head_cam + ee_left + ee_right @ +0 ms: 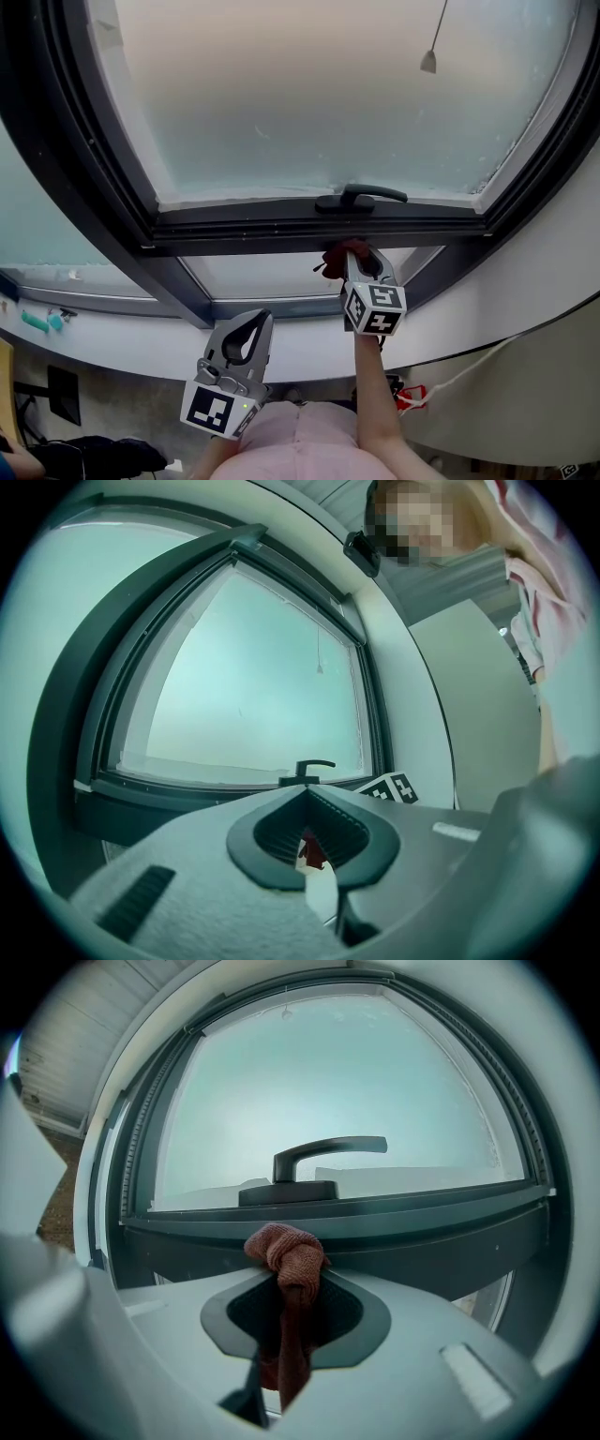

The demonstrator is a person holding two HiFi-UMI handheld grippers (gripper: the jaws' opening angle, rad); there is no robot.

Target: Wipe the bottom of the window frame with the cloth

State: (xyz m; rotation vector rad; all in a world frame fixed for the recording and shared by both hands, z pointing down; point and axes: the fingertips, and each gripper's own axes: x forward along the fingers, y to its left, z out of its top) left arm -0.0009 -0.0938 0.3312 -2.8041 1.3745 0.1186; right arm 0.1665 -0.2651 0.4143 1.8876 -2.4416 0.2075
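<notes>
Pinching the red cloth [286,1252] in closed jaws, the right gripper [358,255] held its bunched end against the window frame [262,232] bottom, looked ready to wipe, while the left gripper [255,321] hung lower, jaws shut and empty.

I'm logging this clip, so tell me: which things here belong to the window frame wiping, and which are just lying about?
Part of the job:
red cloth
right gripper, shut on the cloth
bottom of the dark window frame

Just about:
left gripper, shut on nothing, held lower down
window handle
hanging cord weight
teal items on the sill at the left
</notes>
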